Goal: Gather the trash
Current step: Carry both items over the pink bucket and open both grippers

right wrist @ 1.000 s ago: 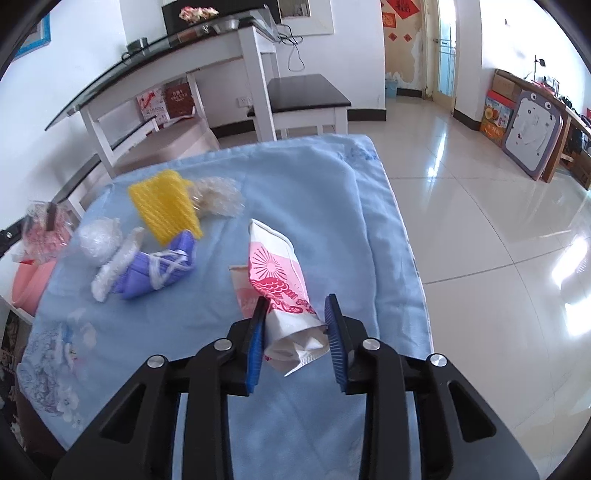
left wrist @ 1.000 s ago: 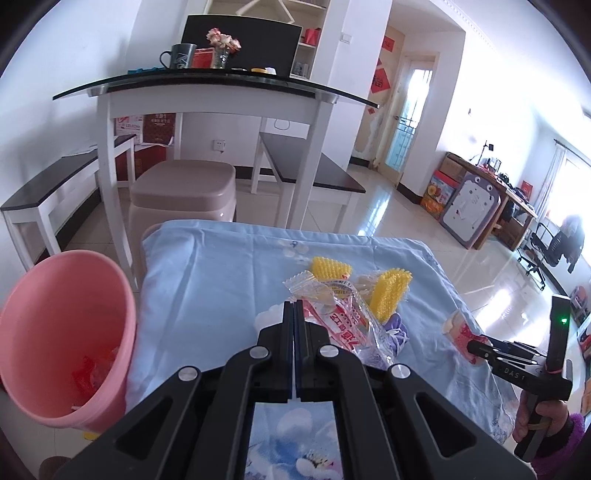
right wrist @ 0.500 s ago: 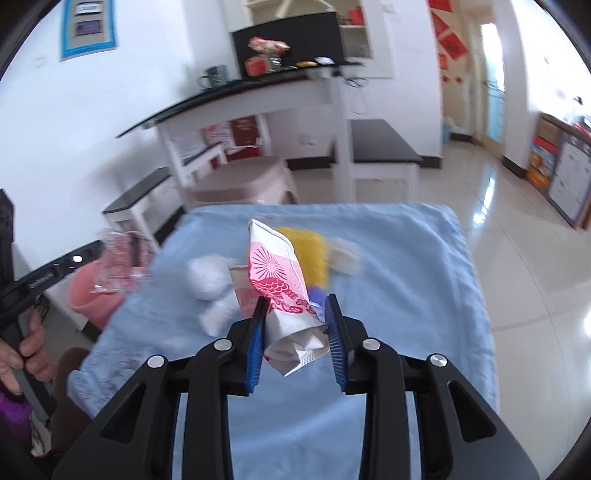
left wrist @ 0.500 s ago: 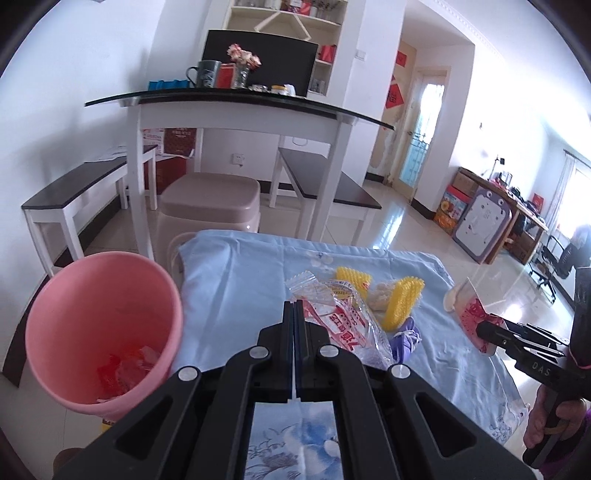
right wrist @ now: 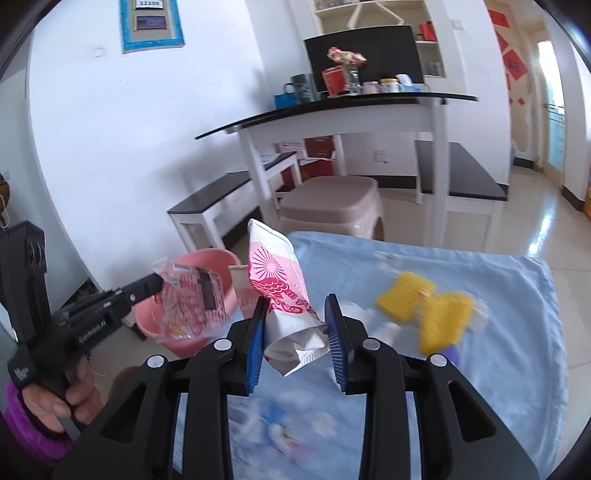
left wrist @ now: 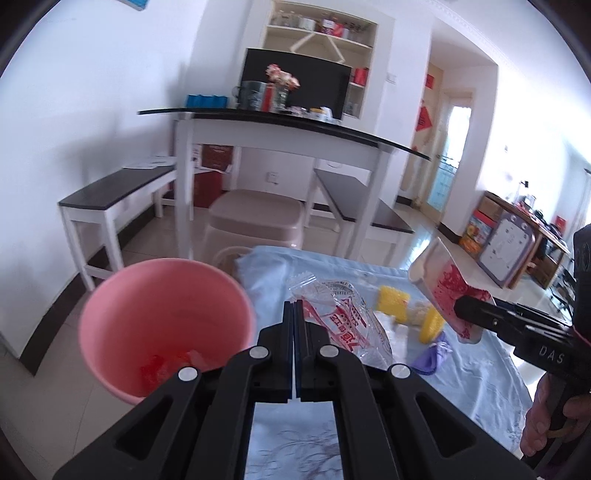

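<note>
Bucket (left wrist: 166, 325) stands left of the cloth-covered table (left wrist: 480, 384).

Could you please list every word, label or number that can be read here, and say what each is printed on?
"DAS": right gripper body.
"GenRobot.AI": left gripper body, small but legible.
Red characters on the clear wrapper: not legible.
Lettering on the pink and white packet: not legible.
Number on the blue-framed wall sign: too blurred.
</note>
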